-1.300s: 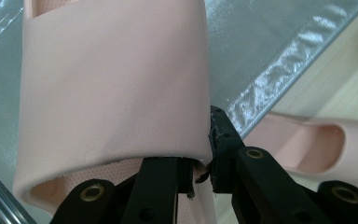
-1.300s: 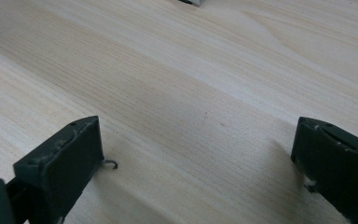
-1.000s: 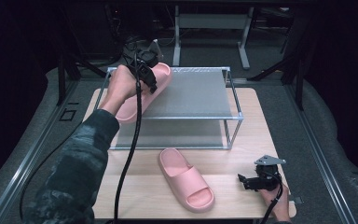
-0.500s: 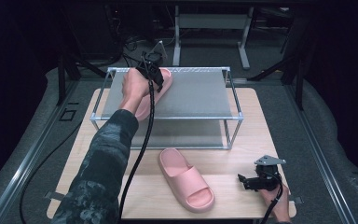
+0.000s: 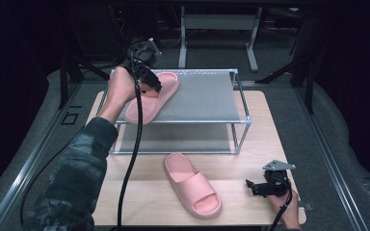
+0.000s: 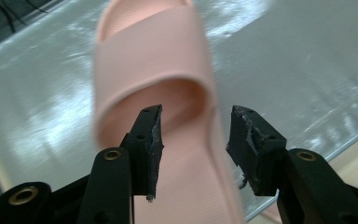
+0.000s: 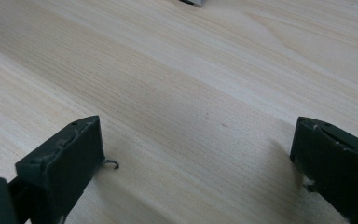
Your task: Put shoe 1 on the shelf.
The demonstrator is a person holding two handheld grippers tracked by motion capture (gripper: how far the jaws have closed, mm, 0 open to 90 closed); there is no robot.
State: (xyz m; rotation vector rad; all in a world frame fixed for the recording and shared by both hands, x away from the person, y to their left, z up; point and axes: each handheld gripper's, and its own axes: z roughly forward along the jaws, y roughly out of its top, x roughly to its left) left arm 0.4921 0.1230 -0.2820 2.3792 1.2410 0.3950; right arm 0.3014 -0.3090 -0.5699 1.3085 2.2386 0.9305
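Note:
A pink slipper [image 5: 160,90] lies slantwise on the top shelf of a metal rack [image 5: 207,96], its heel end past the shelf's front left edge. My left gripper [image 5: 157,87] hovers over its middle. In the left gripper view the slipper [image 6: 154,56] lies under and beyond the left gripper [image 6: 196,123], whose jaws have just been opening and stand apart, the pads off it. A second pink slipper [image 5: 192,185] rests on the wooden table in front of the rack. My right gripper [image 5: 250,186] sits open near the table's front right, with bare wood between its jaws [image 7: 205,140].
The rack has a lower shelf [image 5: 173,139] under the top one and thin metal legs. The wooden table [image 5: 270,130] shows bare wood right of the rack. Black cable [image 5: 130,159] trails from the left gripper across the table's front left. Dark floor and stands surround the table.
My left gripper's jaws have parted from the slipper on the top shelf, and the hand has drawn back a little to the left. The right gripper and the lower slipper have kept still.

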